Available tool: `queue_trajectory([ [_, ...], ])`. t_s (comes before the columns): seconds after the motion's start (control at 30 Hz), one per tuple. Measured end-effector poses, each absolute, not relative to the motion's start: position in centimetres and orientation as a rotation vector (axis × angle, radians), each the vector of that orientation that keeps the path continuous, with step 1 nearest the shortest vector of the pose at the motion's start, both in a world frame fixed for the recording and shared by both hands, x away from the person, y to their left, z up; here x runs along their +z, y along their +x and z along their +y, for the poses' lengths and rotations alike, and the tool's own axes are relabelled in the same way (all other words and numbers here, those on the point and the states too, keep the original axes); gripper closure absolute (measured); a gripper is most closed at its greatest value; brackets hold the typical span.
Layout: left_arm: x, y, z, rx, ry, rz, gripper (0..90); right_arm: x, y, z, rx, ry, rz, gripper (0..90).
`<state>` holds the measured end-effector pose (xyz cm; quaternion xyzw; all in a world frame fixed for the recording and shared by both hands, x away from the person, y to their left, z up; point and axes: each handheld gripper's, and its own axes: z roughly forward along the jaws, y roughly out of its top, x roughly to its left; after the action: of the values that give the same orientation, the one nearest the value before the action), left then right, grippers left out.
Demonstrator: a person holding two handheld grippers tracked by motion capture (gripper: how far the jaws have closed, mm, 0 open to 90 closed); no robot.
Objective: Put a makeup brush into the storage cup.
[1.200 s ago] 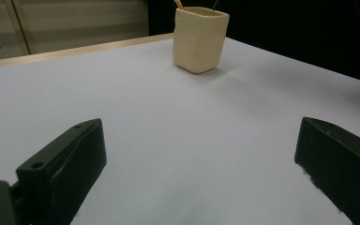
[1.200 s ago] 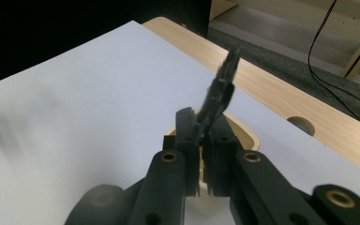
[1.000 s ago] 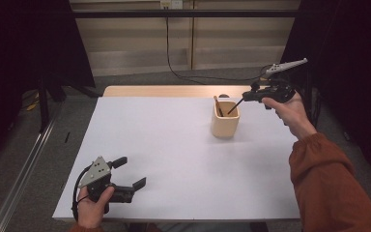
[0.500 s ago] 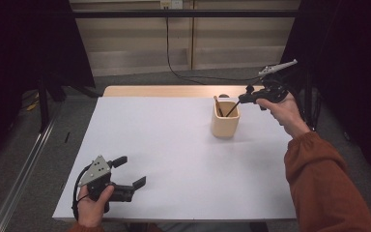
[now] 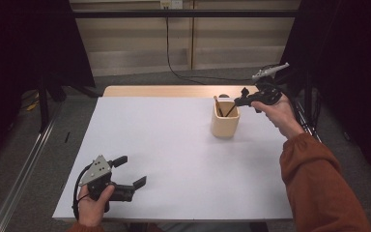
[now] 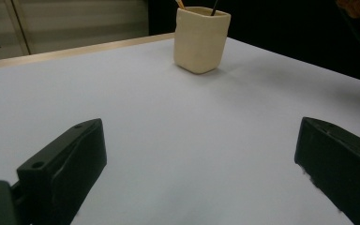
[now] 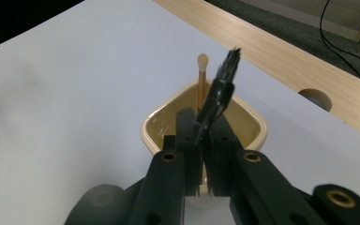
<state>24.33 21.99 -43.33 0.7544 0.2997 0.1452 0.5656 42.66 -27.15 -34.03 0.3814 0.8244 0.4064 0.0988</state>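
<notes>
A cream, square-ish cup [image 5: 224, 125] stands at the back right of the white table [image 5: 174, 145]. Inside it leans a wooden stick with a rounded tip [image 7: 202, 63]. My right gripper [image 5: 244, 99] hovers just right of the cup's rim and is shut on a thin black brush [image 7: 220, 89]; its bristled end points up past the jaws and its lower end slants down into the cup [image 7: 157, 124]. My left gripper [image 5: 130, 171] rests at the table's front left, open, with nothing between its jaws. The left gripper view shows the cup [image 6: 200, 40] far ahead of that gripper [image 6: 201, 154].
A bare wooden strip [image 5: 164, 91] with a round hole [image 7: 315, 98] runs along the table's far edge. A black cable [image 5: 174, 58] crosses the floor behind it. A metal rail [image 5: 24, 174] lies on the floor at the left. Dark curtains flank both sides.
My right hand has sunk a little and shifted left toward the cup, still holding the brush. The left gripper has stayed where it was.
</notes>
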Motion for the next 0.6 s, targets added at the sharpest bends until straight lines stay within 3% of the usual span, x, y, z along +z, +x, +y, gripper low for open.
queue_trajectory([
  [0.6, -43.4, 24.4, 22.1, 0.344, 1.776, 0.711, 2.4, -35.4, 42.8, -26.7, 1.234, 1.134, 2.436, 85.0],
])
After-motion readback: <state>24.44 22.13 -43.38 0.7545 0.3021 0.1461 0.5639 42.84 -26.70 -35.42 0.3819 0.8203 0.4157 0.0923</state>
